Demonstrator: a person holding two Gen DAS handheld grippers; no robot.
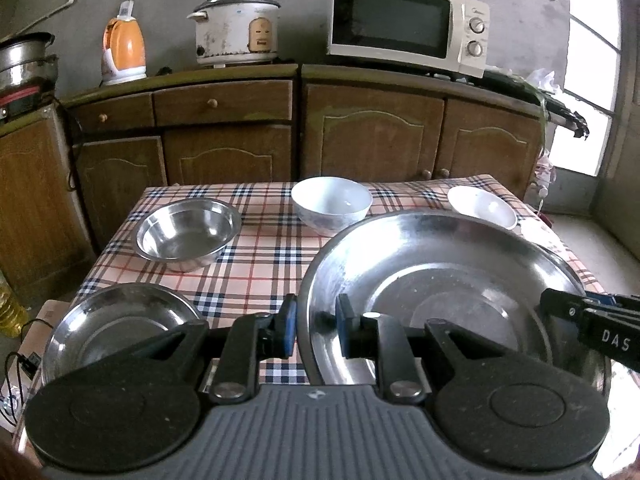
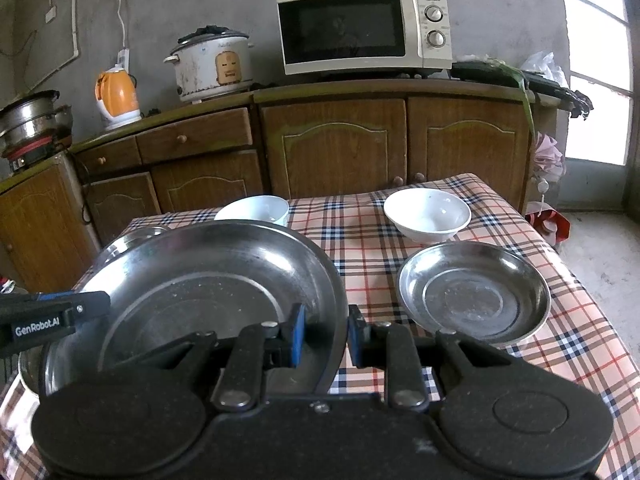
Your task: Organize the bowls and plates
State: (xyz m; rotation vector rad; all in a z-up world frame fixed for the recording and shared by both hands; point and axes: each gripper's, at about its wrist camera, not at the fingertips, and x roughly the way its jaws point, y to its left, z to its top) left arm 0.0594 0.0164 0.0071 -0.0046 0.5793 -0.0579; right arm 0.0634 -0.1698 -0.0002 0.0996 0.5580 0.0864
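A large steel plate is held between both grippers above the checked table. My left gripper is shut on its left rim. My right gripper is shut on its right rim; the plate also shows in the right wrist view. A small steel plate lies at the near left, another small steel plate at the near right. A steel bowl, a white bowl and a second white bowl stand farther back.
A wooden cabinet runs behind the table with a microwave, rice cooker and orange kettle on top. Steel pots sit at the far left. A window is at the right.
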